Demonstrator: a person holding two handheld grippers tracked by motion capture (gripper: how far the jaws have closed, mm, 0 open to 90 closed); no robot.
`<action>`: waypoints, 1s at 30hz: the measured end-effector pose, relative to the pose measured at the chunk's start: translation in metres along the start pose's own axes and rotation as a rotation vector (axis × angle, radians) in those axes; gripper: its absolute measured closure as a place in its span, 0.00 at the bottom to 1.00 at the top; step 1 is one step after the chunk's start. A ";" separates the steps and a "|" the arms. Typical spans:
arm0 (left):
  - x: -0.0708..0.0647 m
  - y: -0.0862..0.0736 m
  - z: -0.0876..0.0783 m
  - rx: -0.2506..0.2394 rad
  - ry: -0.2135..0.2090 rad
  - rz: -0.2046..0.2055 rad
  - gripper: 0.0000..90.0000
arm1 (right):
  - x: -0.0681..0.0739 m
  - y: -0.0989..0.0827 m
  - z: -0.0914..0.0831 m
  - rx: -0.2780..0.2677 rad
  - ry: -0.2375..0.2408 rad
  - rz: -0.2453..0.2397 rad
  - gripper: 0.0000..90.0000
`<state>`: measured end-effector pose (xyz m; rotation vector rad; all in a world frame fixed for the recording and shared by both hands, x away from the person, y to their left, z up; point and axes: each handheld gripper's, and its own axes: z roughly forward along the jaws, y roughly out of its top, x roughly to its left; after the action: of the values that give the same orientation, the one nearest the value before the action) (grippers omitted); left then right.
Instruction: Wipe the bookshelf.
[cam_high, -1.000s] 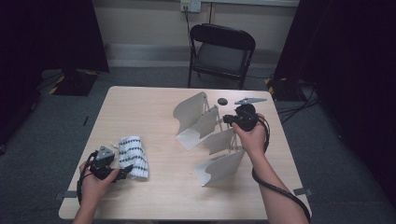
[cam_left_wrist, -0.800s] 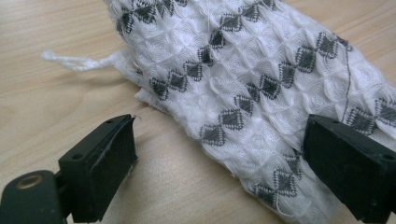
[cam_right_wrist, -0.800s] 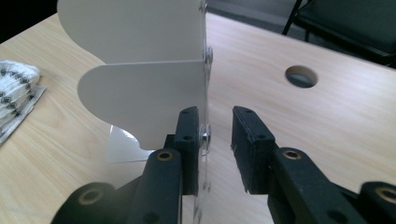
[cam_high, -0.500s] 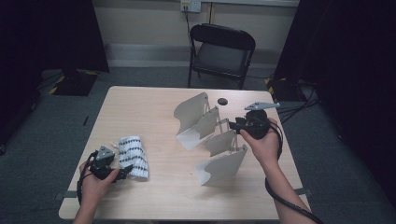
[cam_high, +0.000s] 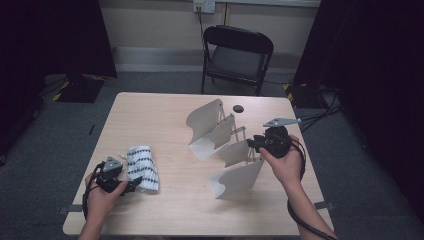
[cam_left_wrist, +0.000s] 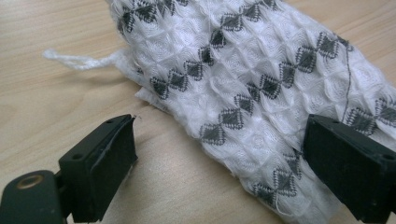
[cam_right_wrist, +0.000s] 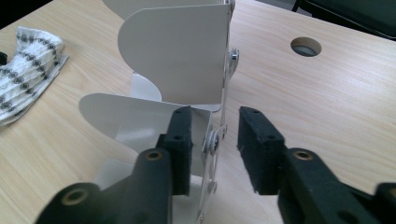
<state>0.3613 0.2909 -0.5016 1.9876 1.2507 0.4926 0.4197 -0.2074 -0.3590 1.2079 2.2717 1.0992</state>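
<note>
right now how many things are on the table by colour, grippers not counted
white curved-panel rack: 1
white cloth with dark pattern: 1
total: 2

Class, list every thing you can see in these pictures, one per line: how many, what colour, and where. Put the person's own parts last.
Table: one, light wood, centre of the room.
Hole: one, dark, round, in the tabletop near its far edge.
Cloth: one, white with a dark diamond pattern, folded, near left of the table.
Rack of curved panels: one, off-white with metal fittings, right of centre on the table.
Chair: one, black, folding, on the floor behind the table.
Curtains: black, at both sides of the room.
Left gripper: one, black, jaws open, at the cloth's near end.
Right gripper: one, black, jaws open astride the rack's metal upright.
Hands: two, one holding each gripper.
</note>
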 end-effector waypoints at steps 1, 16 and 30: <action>0.000 0.000 0.000 0.000 0.000 0.000 0.11 | 0.000 0.000 0.000 -0.003 0.007 0.005 0.76; 0.000 0.000 0.000 0.000 0.000 0.000 0.11 | -0.002 0.002 0.003 -0.035 -0.011 0.018 0.94; 0.000 0.000 0.000 0.000 -0.001 0.000 0.10 | -0.011 0.009 0.016 -0.072 -0.049 0.038 0.95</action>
<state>0.3615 0.2909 -0.5016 1.9878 1.2501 0.4920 0.4403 -0.2059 -0.3632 1.2408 2.1622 1.1433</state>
